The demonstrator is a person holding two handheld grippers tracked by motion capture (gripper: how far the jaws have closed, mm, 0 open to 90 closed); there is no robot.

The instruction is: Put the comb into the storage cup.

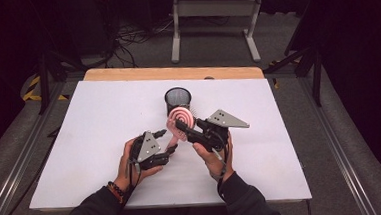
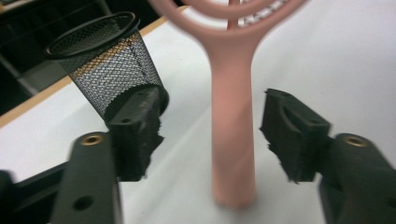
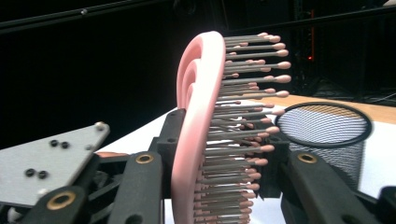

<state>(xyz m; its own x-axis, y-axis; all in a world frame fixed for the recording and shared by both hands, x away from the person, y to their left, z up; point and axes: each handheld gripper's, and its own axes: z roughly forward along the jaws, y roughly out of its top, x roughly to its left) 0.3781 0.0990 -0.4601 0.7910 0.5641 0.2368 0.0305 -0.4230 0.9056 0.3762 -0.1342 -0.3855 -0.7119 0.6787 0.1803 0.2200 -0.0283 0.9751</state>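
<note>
Two grippers meet at one pink hairbrush (image 1: 178, 122), mid-table. Right gripper (image 3: 219, 163) jaws clamped on brush head, one on its back, other vs bristles; head stands upright. Left gripper (image 2: 212, 135) jaws apart, either side of handle w/ gaps, not touching. Black mesh cup (image 1: 178, 99) just behind brush, upright on white table (image 1: 104, 118). Hands hold both grippers from near edge.

Dark sleeves, blk grippers (image 1: 173, 138), grey plates
</note>
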